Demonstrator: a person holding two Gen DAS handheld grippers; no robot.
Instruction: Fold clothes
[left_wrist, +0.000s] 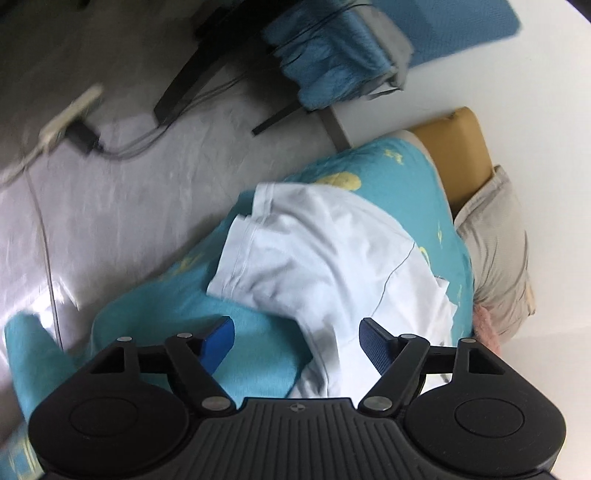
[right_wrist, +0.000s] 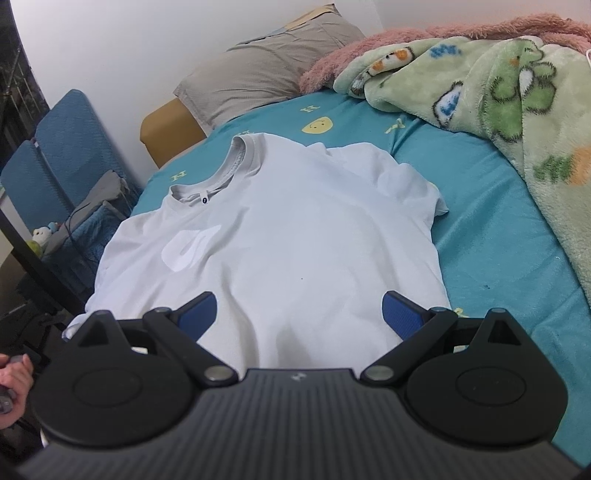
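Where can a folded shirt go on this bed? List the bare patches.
Bare teal sheet lies between the white T-shirt and the green blanket. A narrower strip runs between the collar and the grey pillow. The far right is crowded by blanket; the shirt's left sleeve overhangs the bed edge.

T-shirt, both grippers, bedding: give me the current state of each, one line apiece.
White T-shirt: spread flat, front up, unfolded, one side hanging over the bed edge.
Left gripper: open, holding nothing, over the shirt's edge.
Right gripper: open, holding nothing, at the shirt's hem.
Teal bedsheet: spread under the shirt, lightly wrinkled.
Green blanket: bunched in a heap.
Grey pillow: lying at the head of the bed.
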